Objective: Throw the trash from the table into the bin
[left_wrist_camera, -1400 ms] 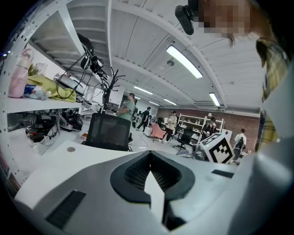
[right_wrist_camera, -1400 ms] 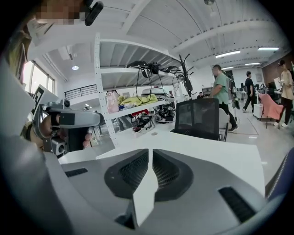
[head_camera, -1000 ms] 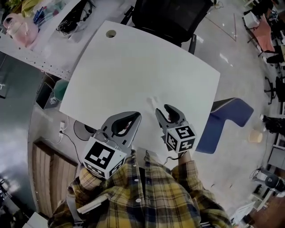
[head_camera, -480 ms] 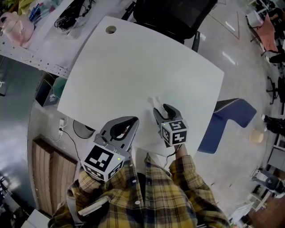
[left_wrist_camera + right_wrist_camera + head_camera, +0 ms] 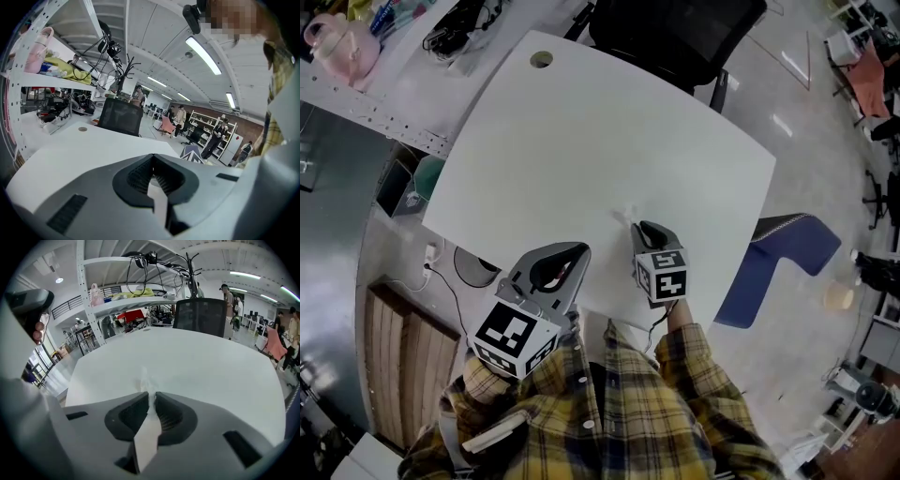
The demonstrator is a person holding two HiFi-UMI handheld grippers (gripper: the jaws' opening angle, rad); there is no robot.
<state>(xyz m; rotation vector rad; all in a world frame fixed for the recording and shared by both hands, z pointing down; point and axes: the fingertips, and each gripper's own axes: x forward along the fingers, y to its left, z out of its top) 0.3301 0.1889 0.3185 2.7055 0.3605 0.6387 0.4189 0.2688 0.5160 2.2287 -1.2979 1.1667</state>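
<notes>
A white tissue scrap [image 5: 143,378] sits between the closing jaws of the grey right tool [image 5: 151,397], on a plain white worktop [image 5: 609,141]. The left tool [image 5: 578,251] is grey too. Both carry black-and-white marker cubes [image 5: 514,336]. Behind them is a yellow-and-navy plaid shirt [image 5: 628,412].

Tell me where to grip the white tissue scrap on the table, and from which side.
Pinch the tissue scrap at its raised peak, coming from above on the near side: it lies low on the table, so that ridge likely grips best. The right tool is closing with the scrap between its jaws.
</notes>
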